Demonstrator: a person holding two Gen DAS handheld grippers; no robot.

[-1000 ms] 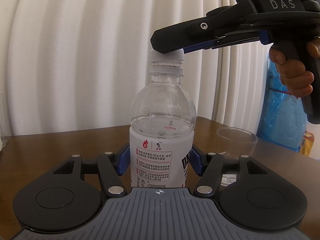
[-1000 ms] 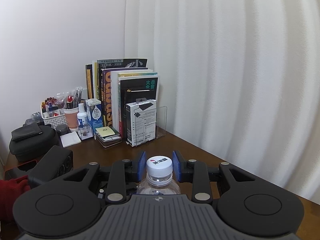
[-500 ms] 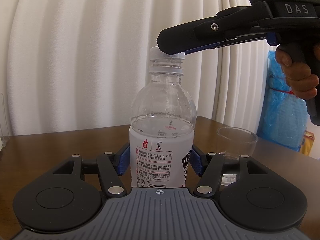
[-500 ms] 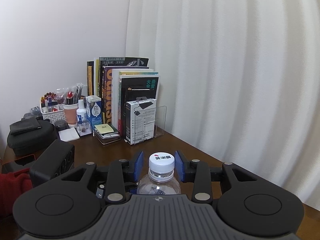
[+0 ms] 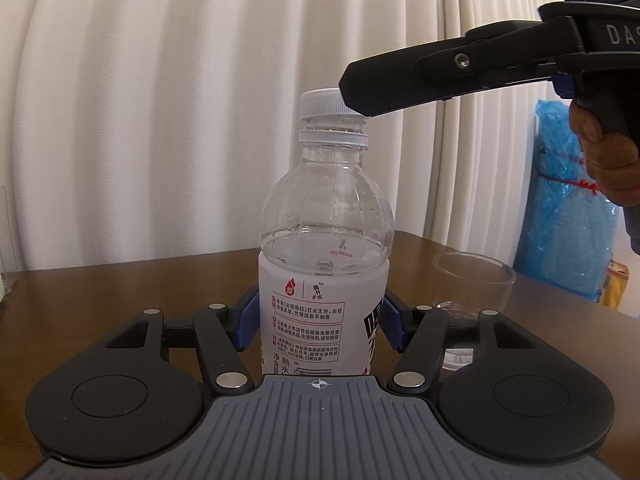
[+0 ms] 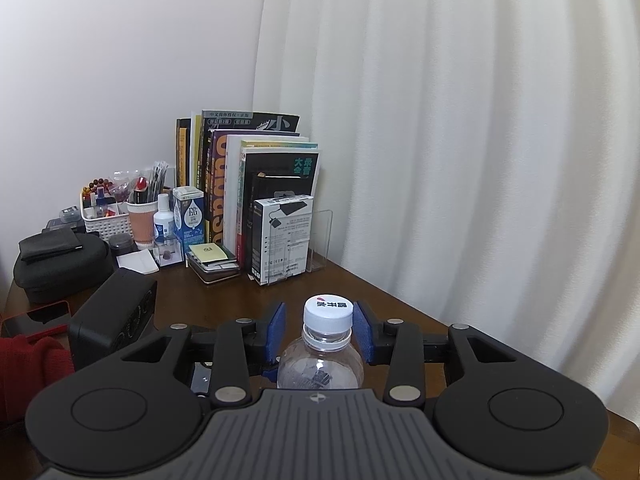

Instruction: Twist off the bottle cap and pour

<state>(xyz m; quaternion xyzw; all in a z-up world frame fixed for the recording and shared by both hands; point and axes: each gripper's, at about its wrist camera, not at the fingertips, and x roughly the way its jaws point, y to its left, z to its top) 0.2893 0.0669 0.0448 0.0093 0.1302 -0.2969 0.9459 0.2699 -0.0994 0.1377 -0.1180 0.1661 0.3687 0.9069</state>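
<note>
Two grippers at one clear plastic water bottle (image 5: 324, 280) with a white label, upright on the brown wooden table (image 5: 120, 292). Left gripper (image 5: 318, 322) pinches the labelled body. Right gripper (image 6: 320, 332) jaws are opening, pads just clear of the white ribbed screw cap (image 6: 328, 314) between them. Empty clear glass tumbler (image 5: 472, 284) stands just beside the bottle.

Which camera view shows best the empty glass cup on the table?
The left wrist view: the glass cup stands right of the bottle, partly behind the left gripper. The right wrist view does not show it.
</note>
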